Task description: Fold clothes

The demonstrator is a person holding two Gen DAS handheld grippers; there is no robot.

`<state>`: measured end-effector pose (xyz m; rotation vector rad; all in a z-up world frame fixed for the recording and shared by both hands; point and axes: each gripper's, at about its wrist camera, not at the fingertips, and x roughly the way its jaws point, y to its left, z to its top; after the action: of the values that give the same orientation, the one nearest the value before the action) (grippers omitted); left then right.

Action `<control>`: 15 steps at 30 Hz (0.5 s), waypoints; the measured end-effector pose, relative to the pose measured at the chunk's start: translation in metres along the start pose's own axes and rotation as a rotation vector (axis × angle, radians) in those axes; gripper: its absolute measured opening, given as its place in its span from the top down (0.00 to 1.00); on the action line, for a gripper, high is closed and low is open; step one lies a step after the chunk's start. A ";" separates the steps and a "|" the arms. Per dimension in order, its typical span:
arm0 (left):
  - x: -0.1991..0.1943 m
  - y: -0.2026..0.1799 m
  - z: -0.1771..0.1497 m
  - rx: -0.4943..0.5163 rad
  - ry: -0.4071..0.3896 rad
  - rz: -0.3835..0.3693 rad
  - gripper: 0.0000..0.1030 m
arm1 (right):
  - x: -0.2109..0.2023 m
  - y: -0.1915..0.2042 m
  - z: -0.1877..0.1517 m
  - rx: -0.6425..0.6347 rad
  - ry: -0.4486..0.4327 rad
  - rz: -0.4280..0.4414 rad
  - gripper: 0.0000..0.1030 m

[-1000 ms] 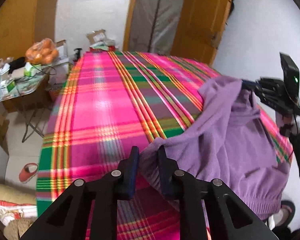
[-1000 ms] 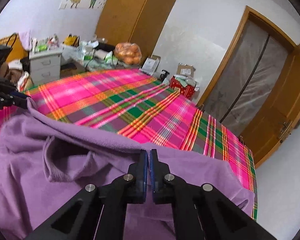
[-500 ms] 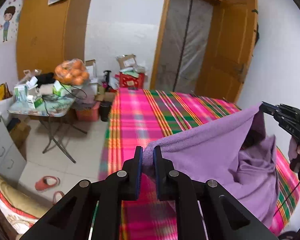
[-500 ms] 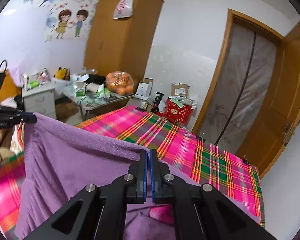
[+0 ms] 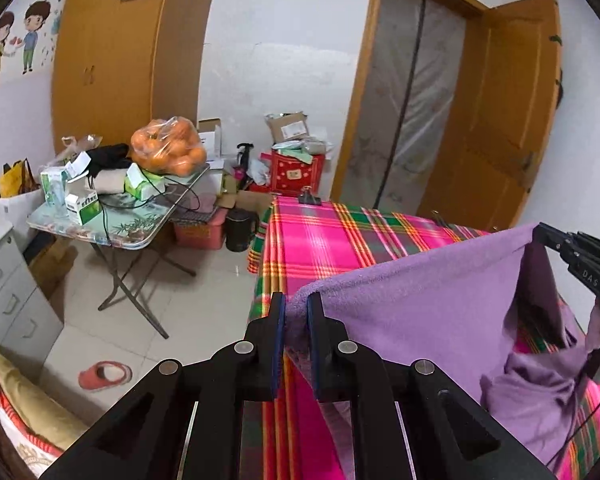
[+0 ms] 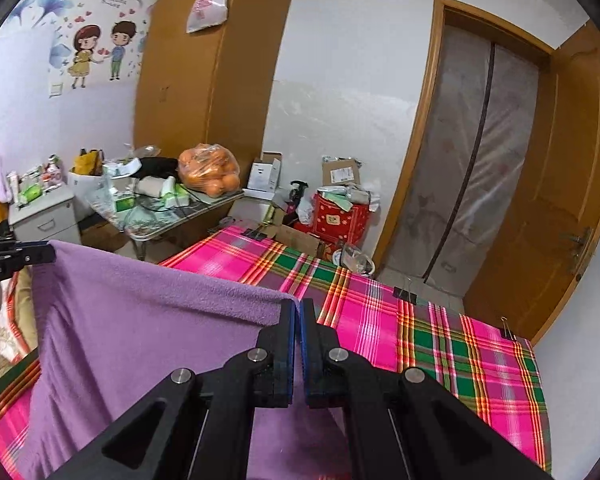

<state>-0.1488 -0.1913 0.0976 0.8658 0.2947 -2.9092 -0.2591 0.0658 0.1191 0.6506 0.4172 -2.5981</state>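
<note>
Grippers left [image 5: 296, 312] and right [image 6: 298, 312] pinch a purple garment's [image 5: 420, 304] top edge taut above the plaid bed [image 5: 320, 236], its body hanging toward 6 o'clock, apparently to straighten it for folding.

A bag of oranges [image 5: 168, 146] sits on a cluttered folding table [image 5: 140, 236] beside a wooden wardrobe [image 5: 112, 52].

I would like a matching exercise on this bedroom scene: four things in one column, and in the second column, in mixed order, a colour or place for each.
Things:
1. garment
2. bag of oranges
3. slipper
4. bedcover

Descriptions:
A. on the floor tiles
B. pink and green plaid
C. purple, held up between both tongs
D. on the folding table

Pairs: 1-C, 2-D, 3-A, 4-B
</note>
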 end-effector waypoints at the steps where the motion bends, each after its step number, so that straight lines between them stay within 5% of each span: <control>1: 0.012 0.000 0.002 0.003 0.008 0.014 0.90 | 0.012 0.000 -0.001 0.004 0.016 -0.003 0.97; 9: 0.093 0.005 -0.023 0.009 0.179 0.051 0.89 | 0.106 0.003 -0.034 0.014 0.227 0.003 0.97; 15: 0.096 0.020 -0.030 -0.079 0.251 0.012 0.83 | 0.091 -0.002 -0.048 0.039 0.240 0.027 0.91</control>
<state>-0.2102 -0.2077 0.0171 1.2146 0.4183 -2.7557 -0.3144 0.0558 0.0330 0.9802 0.4288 -2.5165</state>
